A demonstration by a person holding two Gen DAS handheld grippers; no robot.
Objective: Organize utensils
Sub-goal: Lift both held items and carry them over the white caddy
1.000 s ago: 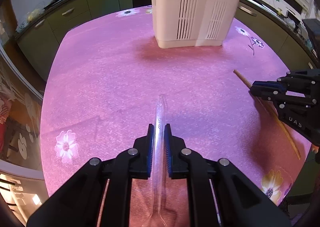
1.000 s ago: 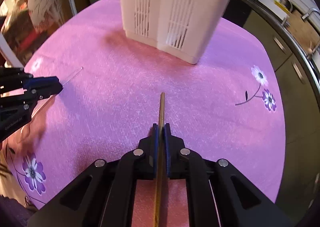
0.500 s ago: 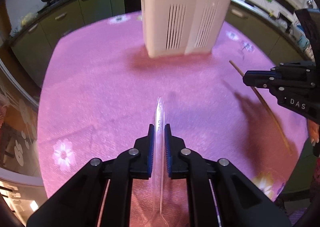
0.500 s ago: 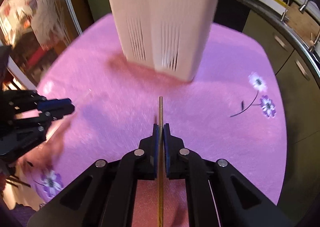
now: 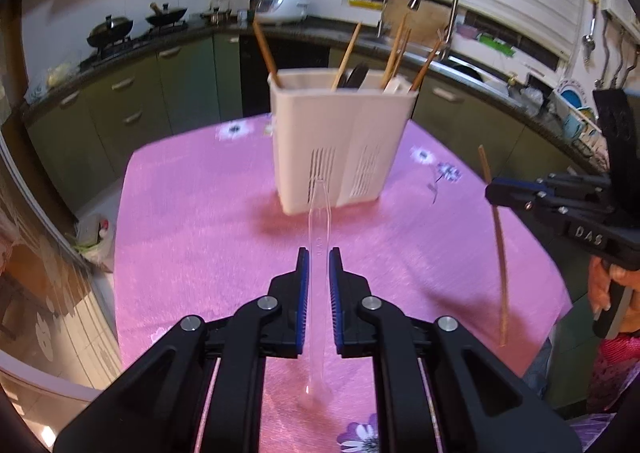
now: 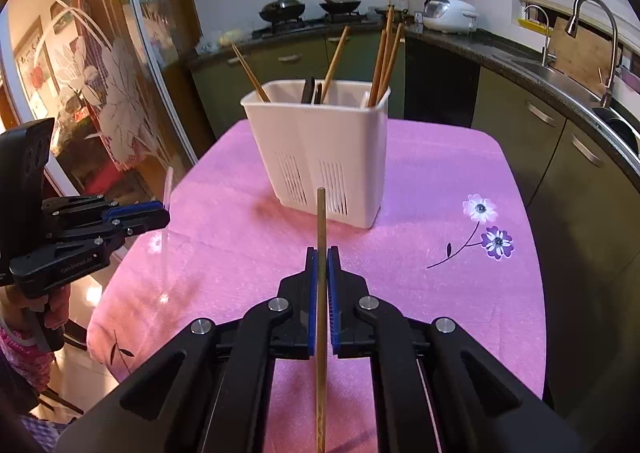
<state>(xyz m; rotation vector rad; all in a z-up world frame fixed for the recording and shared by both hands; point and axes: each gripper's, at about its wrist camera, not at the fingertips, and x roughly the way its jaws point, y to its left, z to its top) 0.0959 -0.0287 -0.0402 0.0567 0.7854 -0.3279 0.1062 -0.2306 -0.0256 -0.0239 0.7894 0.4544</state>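
**Both grippers loaded above the bench**

The pink-covered bench [image 5: 200,237] filled the frame's middle. A white holder [image 5: 340,149] stood upper centre. The left hand-held gripper [image 5: 319,281] pinched a clear spoon [image 5: 319,237]; the right hand-held gripper [image 6: 321,277] clamped a wooden chopstick [image 6: 321,221].

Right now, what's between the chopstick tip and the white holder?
Nothing: only bare pink cloth below the gap between chopstick and holder, in the right wrist view.

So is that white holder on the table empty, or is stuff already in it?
Not empty. The white holder already has several wooden chopsticks and a dark utensil standing in it.
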